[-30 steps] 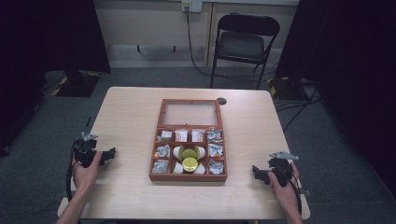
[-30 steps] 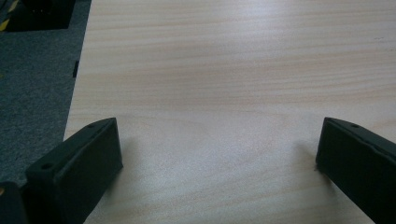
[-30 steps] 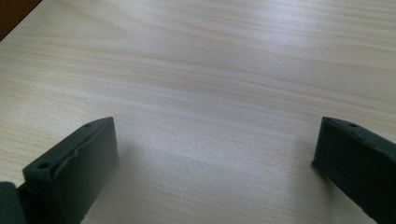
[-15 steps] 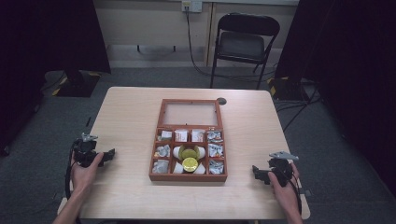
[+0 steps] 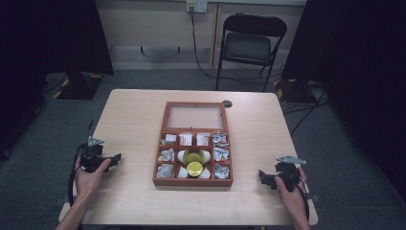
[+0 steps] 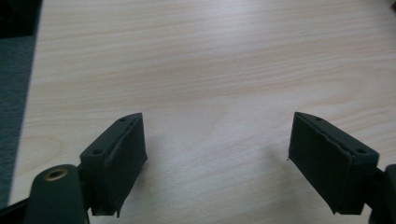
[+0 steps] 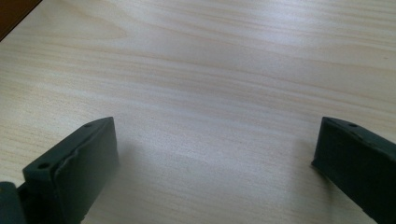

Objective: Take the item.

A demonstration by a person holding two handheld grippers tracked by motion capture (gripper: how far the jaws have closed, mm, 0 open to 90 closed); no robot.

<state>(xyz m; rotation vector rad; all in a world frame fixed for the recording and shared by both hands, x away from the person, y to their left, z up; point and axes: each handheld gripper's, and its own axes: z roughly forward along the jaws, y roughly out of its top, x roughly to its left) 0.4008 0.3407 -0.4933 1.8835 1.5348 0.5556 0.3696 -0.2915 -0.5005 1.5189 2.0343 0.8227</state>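
Note:
A brown wooden box lies at the table's middle with its glass-paned lid folded back. Its compartments hold small wrapped packets and two yellow round pieces. My left gripper rests on the table left of the box, pointing toward it. Its jaws have just been closing, and in the left gripper view the gripper stands open over bare wood with nothing between its jaws. My right gripper sits right of the box near the front edge. In the right gripper view that gripper is wide open over bare wood.
The light wooden table has bare surface on both sides of the box. A small dark round object lies behind the box's right corner. A folding chair stands beyond the far edge.
The left gripper's jaws look a little closer together than a second ago. Both hands stay where they were.

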